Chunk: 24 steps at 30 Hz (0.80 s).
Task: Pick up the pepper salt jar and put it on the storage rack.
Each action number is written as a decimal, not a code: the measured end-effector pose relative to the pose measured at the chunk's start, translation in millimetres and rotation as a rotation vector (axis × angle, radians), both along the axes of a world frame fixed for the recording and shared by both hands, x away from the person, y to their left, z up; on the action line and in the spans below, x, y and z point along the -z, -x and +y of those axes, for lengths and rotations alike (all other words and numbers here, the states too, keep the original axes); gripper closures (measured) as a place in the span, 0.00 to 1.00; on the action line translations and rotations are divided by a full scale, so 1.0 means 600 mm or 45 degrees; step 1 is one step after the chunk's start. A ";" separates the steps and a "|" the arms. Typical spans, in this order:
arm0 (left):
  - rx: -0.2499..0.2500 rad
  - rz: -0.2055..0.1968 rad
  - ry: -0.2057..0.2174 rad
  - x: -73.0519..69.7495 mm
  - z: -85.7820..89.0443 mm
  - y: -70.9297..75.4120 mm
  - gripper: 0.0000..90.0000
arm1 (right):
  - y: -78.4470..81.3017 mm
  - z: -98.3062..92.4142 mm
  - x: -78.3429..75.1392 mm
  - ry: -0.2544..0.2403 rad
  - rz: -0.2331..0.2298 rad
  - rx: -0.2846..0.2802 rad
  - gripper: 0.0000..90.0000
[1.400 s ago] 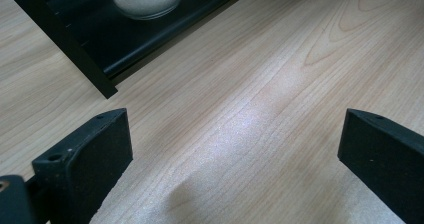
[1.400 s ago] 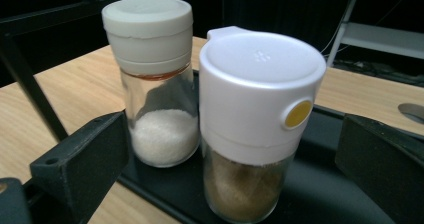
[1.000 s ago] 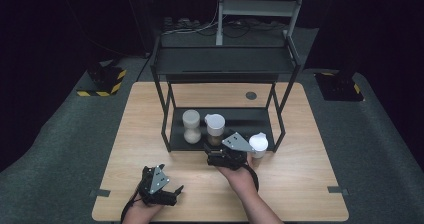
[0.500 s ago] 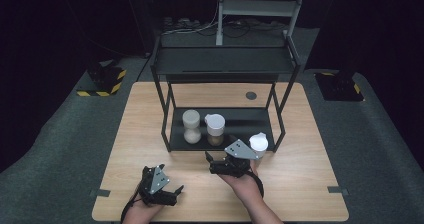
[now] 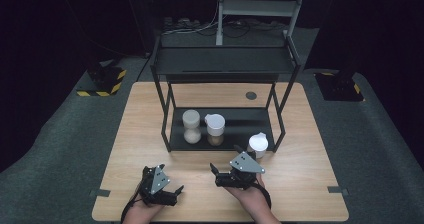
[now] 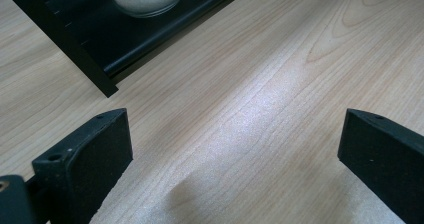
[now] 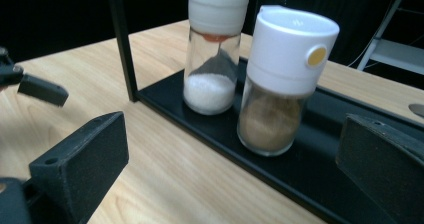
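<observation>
My right gripper hangs released before the black metal rack, facing its white-capped glass brown-spice jar. My left gripper, also released, hovers beside the rack's corner.

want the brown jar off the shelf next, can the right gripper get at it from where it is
Probably yes. The right gripper is open and faces the brown jar, which stands at the shelf's front edge with bare table between. The white jar stands apart beside it.

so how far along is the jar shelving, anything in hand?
Looks done: two jars, white-filled and brown-filled, stand on the rack's bottom shelf. In hand: nothing; left gripper and right gripper are both open over the table. Left, apparently: the third jar at the shelf's front right edge.
</observation>
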<state>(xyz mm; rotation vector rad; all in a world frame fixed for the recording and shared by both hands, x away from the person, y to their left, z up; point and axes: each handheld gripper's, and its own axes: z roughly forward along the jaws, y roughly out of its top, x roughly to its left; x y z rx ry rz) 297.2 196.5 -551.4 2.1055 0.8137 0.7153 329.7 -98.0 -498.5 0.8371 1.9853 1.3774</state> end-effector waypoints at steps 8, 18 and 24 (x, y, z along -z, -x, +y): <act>0.003 -0.003 -0.003 0.000 0.000 0.000 0.01 | 0.023 -0.011 0.014 0.057 -0.013 -0.010 0.00; 0.012 -0.002 -0.006 0.000 -0.001 0.001 0.01 | 0.044 -0.030 0.048 0.144 -0.001 -0.013 0.00; 0.020 0.009 -0.007 0.000 -0.001 0.000 0.01 | 0.053 -0.041 0.069 0.199 0.000 0.008 0.00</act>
